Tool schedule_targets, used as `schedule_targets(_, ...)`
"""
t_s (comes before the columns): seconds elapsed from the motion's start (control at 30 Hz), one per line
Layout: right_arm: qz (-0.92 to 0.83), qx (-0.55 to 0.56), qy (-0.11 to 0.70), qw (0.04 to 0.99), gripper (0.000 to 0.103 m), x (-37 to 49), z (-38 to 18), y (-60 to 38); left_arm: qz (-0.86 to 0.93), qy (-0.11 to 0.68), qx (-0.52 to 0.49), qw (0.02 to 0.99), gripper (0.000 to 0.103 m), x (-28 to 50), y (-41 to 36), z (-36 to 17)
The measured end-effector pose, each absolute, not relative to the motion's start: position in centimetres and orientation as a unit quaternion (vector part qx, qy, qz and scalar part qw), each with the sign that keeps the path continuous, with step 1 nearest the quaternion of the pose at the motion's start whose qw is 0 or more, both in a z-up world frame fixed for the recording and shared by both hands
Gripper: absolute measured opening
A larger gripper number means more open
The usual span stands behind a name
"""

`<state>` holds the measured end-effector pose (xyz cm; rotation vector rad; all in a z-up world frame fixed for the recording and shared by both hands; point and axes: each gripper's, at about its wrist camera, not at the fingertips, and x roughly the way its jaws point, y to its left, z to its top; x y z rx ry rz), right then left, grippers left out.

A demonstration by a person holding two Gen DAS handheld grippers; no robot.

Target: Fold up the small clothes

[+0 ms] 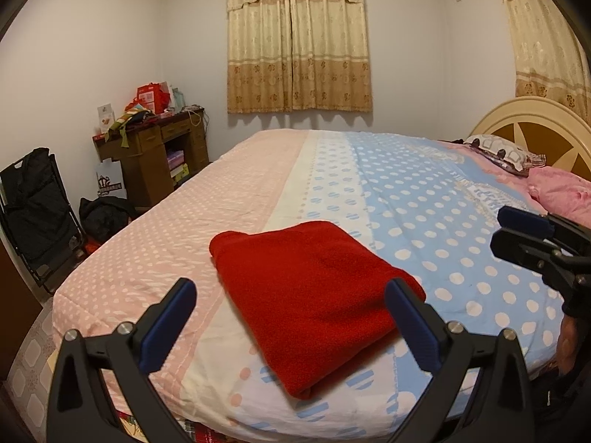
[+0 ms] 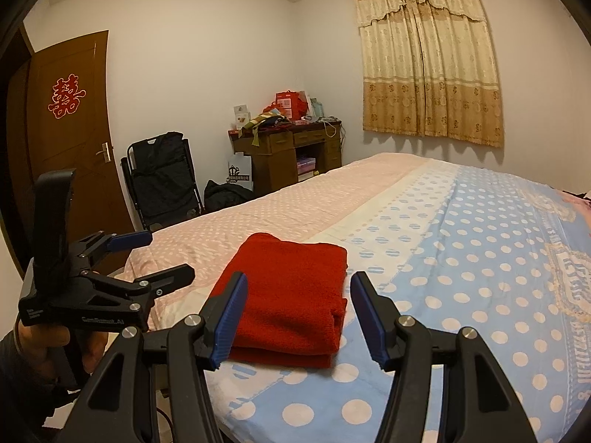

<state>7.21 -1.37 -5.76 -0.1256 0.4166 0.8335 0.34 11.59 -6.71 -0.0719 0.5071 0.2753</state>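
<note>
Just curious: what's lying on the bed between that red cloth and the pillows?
Nothing but bare polka-dot bedspread between the folded red cloth and the pillows, as the left wrist view shows.

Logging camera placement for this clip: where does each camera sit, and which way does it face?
Left wrist: on the left gripper, looking across the folded red knit garment toward the curtained window; right gripper at right edge.
Right wrist: on the right gripper, facing the garment, desk, door; left gripper and holding hand at left.
Shared: garment, polka-dot bedspread, both grippers open.
</note>
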Motion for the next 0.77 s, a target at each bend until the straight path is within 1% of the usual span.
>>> schedule_targets(0.77,0.409,-0.07,0.21,0.885,0.059,7.06,-6.44,-0.73,0.137,0.253,-0.037,0.957,0.103,0.44,11.89,-7.5)
